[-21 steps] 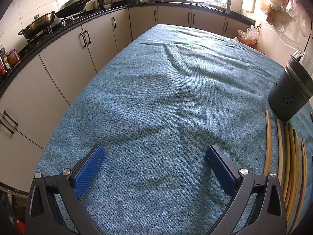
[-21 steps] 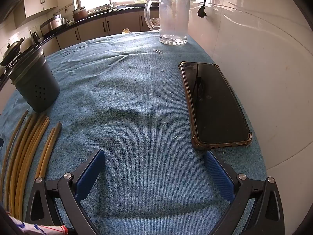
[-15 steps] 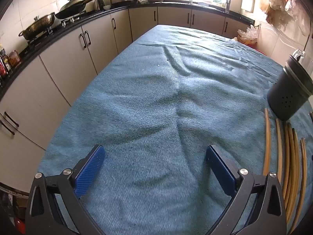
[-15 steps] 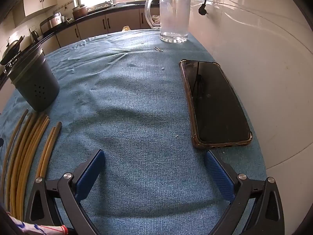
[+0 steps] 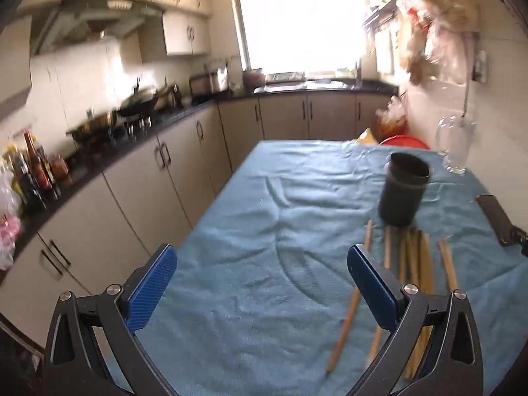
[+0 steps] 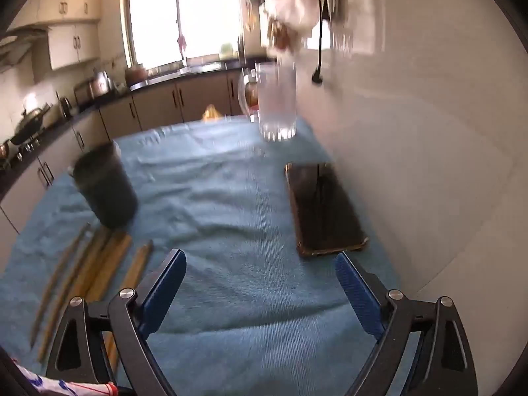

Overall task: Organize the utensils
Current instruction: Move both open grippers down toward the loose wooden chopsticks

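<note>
Several wooden chopsticks (image 5: 412,264) lie side by side on the blue cloth (image 5: 264,231), just in front of a dark perforated holder cup (image 5: 402,193) that stands upright. The same chopsticks (image 6: 99,264) and cup (image 6: 105,188) show at the left of the right wrist view. My left gripper (image 5: 260,283) is open and empty above the cloth, with the chopsticks at its right finger. My right gripper (image 6: 260,283) is open and empty, right of the chopsticks.
A black phone (image 6: 323,208) in a brown case lies by the white wall at the right. A glass jug (image 6: 275,102) stands at the far end of the table. Kitchen cabinets (image 5: 142,198) run along the left beyond the table edge.
Both grippers have tilted up and pulled back, so the views now show more of the room and are blurred. The left view has swung right toward the cup. Both jaws stay open.
</note>
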The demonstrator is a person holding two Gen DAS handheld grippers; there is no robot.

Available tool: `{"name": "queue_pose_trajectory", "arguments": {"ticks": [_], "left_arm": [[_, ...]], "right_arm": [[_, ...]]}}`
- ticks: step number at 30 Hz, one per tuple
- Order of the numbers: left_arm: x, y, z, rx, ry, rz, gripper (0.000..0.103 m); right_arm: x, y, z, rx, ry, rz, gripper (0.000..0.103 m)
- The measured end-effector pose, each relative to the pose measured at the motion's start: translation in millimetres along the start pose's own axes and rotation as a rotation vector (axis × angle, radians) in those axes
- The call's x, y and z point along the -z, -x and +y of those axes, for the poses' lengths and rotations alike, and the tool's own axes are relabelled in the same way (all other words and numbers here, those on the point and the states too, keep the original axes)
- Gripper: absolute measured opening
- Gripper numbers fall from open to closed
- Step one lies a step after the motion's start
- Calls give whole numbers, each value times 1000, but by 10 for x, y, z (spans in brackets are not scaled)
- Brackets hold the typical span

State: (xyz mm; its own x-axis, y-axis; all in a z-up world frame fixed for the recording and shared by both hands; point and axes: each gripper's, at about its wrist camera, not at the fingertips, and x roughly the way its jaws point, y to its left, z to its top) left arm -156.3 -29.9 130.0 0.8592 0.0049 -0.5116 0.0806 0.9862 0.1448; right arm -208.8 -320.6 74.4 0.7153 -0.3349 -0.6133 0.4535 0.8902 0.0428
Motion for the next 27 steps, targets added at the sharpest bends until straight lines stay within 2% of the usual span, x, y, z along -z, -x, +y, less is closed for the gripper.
{"name": "queue_pose_trajectory", "arguments": {"ticks": [7,11,18,27], "left_arm": [[8,410,-34,72,5,-48,103],[18,469,-37,106,20,-38,103],[88,456,17,125,49,-5,103],[158,264,39,103,43,47,103]], "right_arm": [[39,548,134,35,42,-167,94],[90,681,196,44,57,-210,94],[125,705,198,21,61,-181,94],[178,553,277,-4,85,-121,94]]}}
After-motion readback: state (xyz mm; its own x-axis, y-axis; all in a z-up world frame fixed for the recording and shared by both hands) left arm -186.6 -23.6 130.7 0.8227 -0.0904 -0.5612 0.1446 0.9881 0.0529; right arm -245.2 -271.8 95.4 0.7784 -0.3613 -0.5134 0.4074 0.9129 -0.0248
